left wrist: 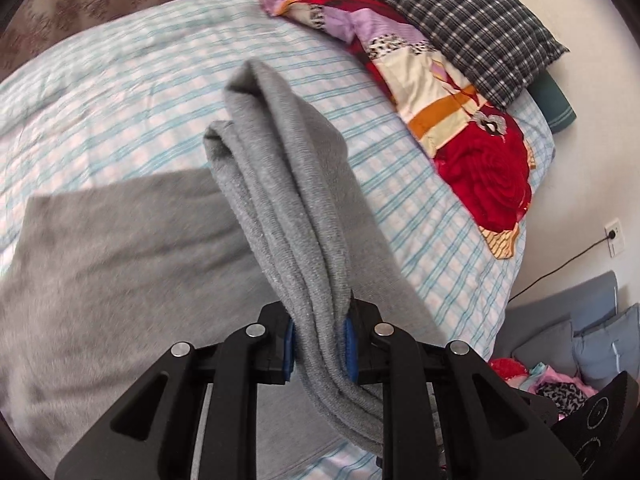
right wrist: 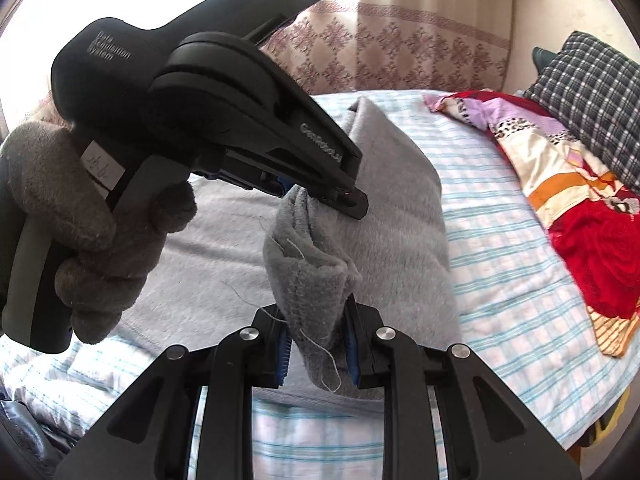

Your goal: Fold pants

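- Both grippers clamp bunched grey pants: left gripper (left wrist: 320, 344) and right gripper (right wrist: 316, 348), lower centre of each wrist view.
- Rest of pants (left wrist: 120, 240) lies on striped bed sheet (left wrist: 120, 80).
- Step: carrying the held end over mid-fold, I judge.
- Next: lay it flat, edges aligned, then release.
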{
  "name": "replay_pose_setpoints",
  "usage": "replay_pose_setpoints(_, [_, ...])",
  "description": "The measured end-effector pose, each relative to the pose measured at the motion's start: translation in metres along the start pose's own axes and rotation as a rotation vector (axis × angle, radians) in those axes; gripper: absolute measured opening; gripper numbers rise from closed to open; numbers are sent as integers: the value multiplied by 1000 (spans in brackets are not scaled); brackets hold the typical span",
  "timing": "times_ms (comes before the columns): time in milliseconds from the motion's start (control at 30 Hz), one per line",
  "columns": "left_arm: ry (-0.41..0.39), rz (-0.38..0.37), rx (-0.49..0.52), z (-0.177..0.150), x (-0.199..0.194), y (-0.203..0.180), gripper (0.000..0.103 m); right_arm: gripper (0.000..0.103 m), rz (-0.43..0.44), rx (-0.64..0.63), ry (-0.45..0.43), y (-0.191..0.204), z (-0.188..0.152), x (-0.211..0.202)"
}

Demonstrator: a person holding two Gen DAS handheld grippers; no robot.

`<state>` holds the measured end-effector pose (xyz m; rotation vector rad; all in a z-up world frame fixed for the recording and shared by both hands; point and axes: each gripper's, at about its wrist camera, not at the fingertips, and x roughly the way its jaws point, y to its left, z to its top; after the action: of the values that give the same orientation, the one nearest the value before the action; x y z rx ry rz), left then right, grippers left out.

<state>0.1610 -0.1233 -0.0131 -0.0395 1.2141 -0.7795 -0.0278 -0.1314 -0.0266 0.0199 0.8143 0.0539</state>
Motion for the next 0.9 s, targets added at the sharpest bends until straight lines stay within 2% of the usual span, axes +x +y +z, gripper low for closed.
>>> replay_pose_setpoints(200, [-4, 72, 3, -25, 14, 27, 19, 22, 71, 1, 90, 16, -13, 20])
replay_pose_setpoints(333, [3, 81, -38, -40, 24, 52, 19, 24, 139, 26, 159, 21, -21, 31])
replay_pose_setpoints(400, [-9, 74, -43, -43, 25, 61, 19, 30, 166, 39, 159, 20, -22, 28])
replay_pose_setpoints(467, [-19, 84, -27, -44, 24, 65, 19, 47, 177, 48, 140, 17, -23, 18])
replay_pose_setpoints(600, [-22, 90, 0, -46, 24, 69, 20, 48, 146, 93, 93, -2, -25, -2])
replay_pose_setpoints(733, [-29, 85, 14, -48, 22, 69, 20, 48, 59, 198, 70, -32, -30, -15])
replay_pose_setpoints(833, [-31, 91, 16, -52, 21, 68, 20, 48, -9, 268, 79, -59, -30, -11])
replay_pose_setpoints(900, [-32, 106, 22, -57, 18, 66, 20, 46, -7, 294, 81, -69, -29, -5])
